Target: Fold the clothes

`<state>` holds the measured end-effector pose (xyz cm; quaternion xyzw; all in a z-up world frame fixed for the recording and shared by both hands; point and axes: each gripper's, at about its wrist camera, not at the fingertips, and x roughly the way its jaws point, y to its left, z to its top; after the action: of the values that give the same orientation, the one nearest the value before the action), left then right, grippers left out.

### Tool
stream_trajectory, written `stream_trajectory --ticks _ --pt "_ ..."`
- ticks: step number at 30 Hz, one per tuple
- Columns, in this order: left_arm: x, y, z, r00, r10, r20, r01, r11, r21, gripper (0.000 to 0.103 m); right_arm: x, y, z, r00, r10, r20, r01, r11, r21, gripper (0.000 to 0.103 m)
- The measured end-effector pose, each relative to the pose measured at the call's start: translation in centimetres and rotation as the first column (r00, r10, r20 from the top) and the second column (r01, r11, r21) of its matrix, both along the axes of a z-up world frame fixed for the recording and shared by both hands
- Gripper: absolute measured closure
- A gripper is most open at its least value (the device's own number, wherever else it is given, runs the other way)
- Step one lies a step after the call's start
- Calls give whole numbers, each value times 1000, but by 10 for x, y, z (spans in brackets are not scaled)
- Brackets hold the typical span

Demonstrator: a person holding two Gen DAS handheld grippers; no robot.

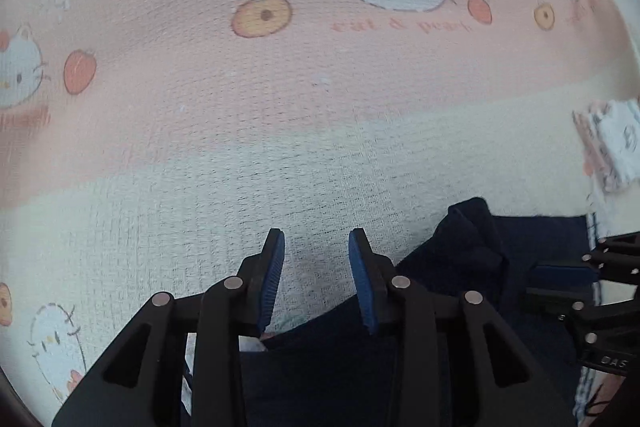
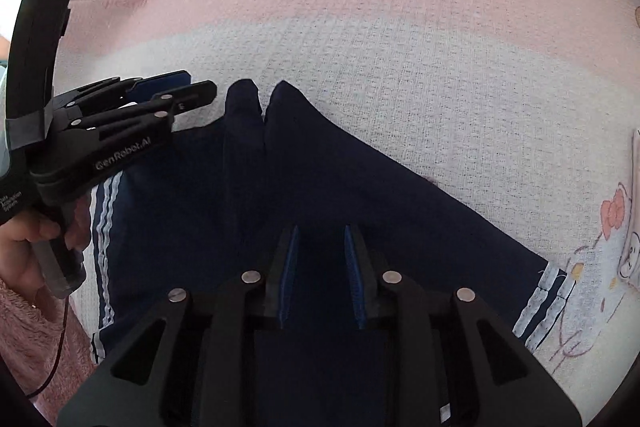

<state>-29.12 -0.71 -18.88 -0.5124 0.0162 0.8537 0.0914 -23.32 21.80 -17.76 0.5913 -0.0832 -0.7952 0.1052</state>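
Jaws parted over a soft navy garment

Jaws of both tools stand apart with nothing pinched between them. Seen from its own camera, the left gripper (image 1: pixel 316 239) hangs over the white band of the pink-and-white waffle-weave blanket with cartoon cats and peaches (image 1: pixel 280 87), just past the edge of the cloth. The right gripper (image 2: pixel 320 231) hovers directly over the dark navy knit garment with white side stripes (image 2: pixel 340 187), which lies spread on that blanket, partly folded; whether its blue pads brush the fabric I cannot tell.

My reading: the garment is light, limp and thin, so it will sag and drape from any hold, slide little on the textured blanket, and cannot be harmed by a firm pinch. Two rounded tips bunch up together at its far end (image 2: pixel 260 103), pointing to doubled layers there. Best holds look like the striped edges: the left hem (image 2: pixel 104 227) near the person's hand (image 2: pixel 24 251), and the striped corner on the right (image 2: pixel 548 291), pinching all layers together so none peels away
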Motion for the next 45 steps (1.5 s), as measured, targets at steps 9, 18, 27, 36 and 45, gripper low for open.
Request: stream_trajectory --ticks 9,18,27,36,45 --pt "84 17 11 966 -192 172 175 979 108 68 26 -5 11 998 -7 56 8 1000 -24 79" --pt "173 -24 -5 933 -74 353 47 995 85 68 121 -46 -7 978 37 208 -49 997 52 78" --pt "213 -42 30 956 12 292 -24 999 37 68 166 -32 11 986 -86 140 71 991 109 77" --pt "252 -31 16 941 -8 338 -1 1000 28 68 198 -64 -2 989 -60 134 30 977 213 77" --pt "265 -45 41 955 23 296 -47 996 75 68 210 -45 12 989 -132 71 120 981 150 76"
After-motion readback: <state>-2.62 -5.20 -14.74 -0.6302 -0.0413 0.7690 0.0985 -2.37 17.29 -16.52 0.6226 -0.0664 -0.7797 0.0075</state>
